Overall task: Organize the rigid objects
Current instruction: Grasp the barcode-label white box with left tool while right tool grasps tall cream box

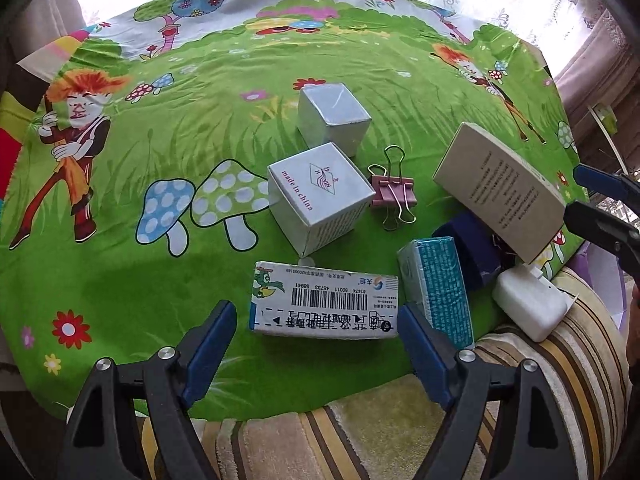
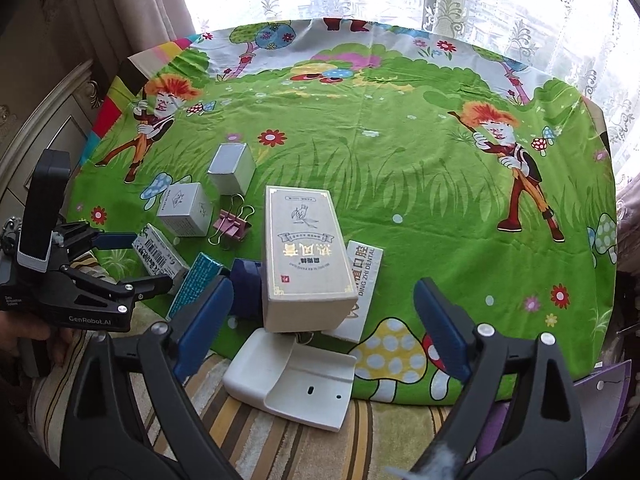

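Observation:
A white barcode box [image 1: 324,306] lies flat on the green cartoon cloth [image 1: 160,280], just ahead of my left gripper [image 1: 318,352]. Its jaws stand open, one blue pad off each end of the box, with no visible grip. Beside it lean a teal box [image 1: 440,300] and a dark blue object [image 1: 468,252]. A tall beige box [image 2: 308,256] rests tilted on that pile, in front of my right gripper [image 2: 322,320], which is open with its pads well clear of the box. The left gripper [image 2: 152,260] also shows at the left of the right wrist view, straddling the barcode box [image 2: 158,254].
Further back sit a white cube box [image 1: 320,196], a silver box [image 1: 332,118] and a pink binder clip [image 1: 394,196]. A white plastic holder [image 2: 296,380] lies on the striped rug [image 2: 240,420] at the cloth's near edge. A white dental box [image 2: 360,292] lies behind the beige box.

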The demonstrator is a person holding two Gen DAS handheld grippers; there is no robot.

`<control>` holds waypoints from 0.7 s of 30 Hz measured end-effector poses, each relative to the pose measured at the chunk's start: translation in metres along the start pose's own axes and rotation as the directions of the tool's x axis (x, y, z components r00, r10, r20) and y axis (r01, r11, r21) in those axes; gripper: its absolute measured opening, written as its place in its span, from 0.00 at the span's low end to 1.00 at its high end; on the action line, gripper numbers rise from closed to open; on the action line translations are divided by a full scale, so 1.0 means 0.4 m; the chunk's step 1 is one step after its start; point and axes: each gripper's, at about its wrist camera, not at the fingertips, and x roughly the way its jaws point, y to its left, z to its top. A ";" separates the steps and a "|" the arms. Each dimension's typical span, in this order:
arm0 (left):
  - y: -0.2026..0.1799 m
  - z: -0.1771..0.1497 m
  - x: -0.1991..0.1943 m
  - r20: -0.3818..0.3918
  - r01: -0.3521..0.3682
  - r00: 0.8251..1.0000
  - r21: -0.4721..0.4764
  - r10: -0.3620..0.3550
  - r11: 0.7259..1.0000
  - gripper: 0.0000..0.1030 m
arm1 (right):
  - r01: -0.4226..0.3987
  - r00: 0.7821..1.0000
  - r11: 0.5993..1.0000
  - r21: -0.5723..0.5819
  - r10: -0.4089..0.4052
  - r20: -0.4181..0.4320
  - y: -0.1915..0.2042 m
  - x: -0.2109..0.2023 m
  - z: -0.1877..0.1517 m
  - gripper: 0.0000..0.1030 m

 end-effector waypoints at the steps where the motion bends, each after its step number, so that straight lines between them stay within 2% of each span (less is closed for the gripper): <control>1: 0.001 0.002 0.002 0.004 0.004 1.000 0.005 -0.004 1.000 0.81 | 0.000 1.000 1.000 -0.004 0.000 -0.005 0.001 0.010 0.006 0.91; 6: 0.003 0.010 0.011 0.001 0.028 1.000 0.011 -0.028 1.000 0.81 | -0.032 0.998 0.999 0.004 0.032 -0.045 0.005 0.066 0.027 0.91; 11: -0.005 0.011 0.013 0.006 0.024 1.000 0.023 -0.025 0.999 0.81 | -0.038 0.998 0.999 -0.003 0.038 -0.045 0.012 0.089 0.027 0.90; 13: -0.006 0.011 0.013 0.009 0.022 1.000 0.024 -0.022 0.999 0.81 | -0.036 0.999 0.999 -0.020 0.035 -0.037 0.017 0.089 0.023 0.78; 14: -0.008 0.011 0.012 0.012 0.020 1.000 0.028 -0.021 0.999 0.81 | -0.035 0.999 0.999 -0.024 0.034 -0.042 0.019 0.091 0.021 0.64; 15: -0.011 0.010 0.011 0.015 0.012 1.000 0.035 -0.013 0.999 0.81 | -0.039 0.998 0.999 -0.021 0.038 -0.046 0.018 0.093 0.020 0.60; 21: -0.021 0.014 0.026 -0.001 -0.035 0.999 0.045 0.035 0.998 0.81 | -0.038 0.999 0.999 0.002 0.038 0.006 0.012 0.068 0.013 0.54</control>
